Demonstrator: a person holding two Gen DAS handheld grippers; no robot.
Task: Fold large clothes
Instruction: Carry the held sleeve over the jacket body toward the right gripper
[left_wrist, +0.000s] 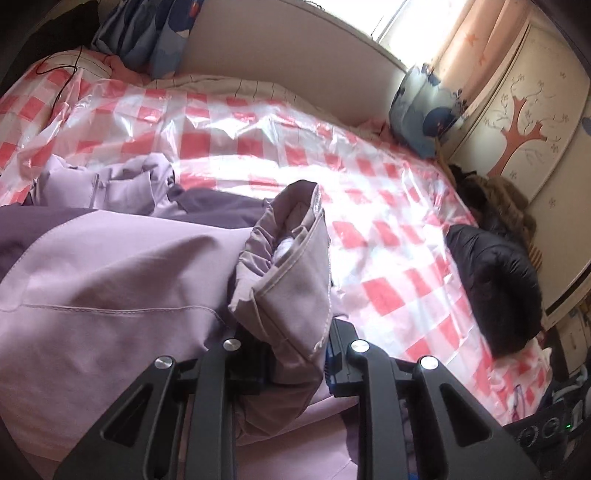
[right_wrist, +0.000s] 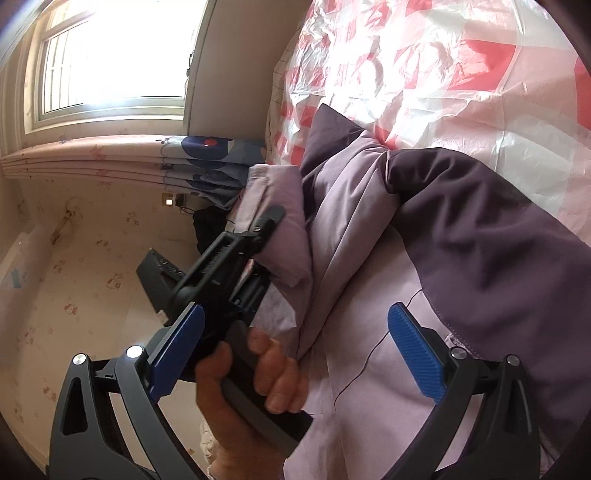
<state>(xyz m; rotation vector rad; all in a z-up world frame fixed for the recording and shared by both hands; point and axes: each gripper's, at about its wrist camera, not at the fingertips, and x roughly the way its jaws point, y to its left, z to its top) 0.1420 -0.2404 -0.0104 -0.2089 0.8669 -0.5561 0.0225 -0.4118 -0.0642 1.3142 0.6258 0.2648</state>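
A lilac and dark purple jacket (left_wrist: 110, 280) lies on a bed covered with red-and-white checked plastic (left_wrist: 280, 147). My left gripper (left_wrist: 295, 365) is shut on the jacket's sleeve cuff (left_wrist: 291, 273), which stands up between its jaws. In the right wrist view the jacket (right_wrist: 424, 240) fills the right side. My right gripper (right_wrist: 295, 354) is open and empty, its blue pads (right_wrist: 415, 350) wide apart just above the jacket's lilac panel. The left gripper's body (right_wrist: 229, 266) and the hand holding it (right_wrist: 258, 384) show there, clamped on the sleeve.
A black padded jacket (left_wrist: 495, 288) and a brown furry garment (left_wrist: 498, 199) lie at the bed's right edge. Blue patterned bedding (left_wrist: 424, 107) sits by the headboard (left_wrist: 280, 55). A painted wardrobe (left_wrist: 528, 122) stands right. A window (right_wrist: 110, 55) and a wall lie beyond the bed.
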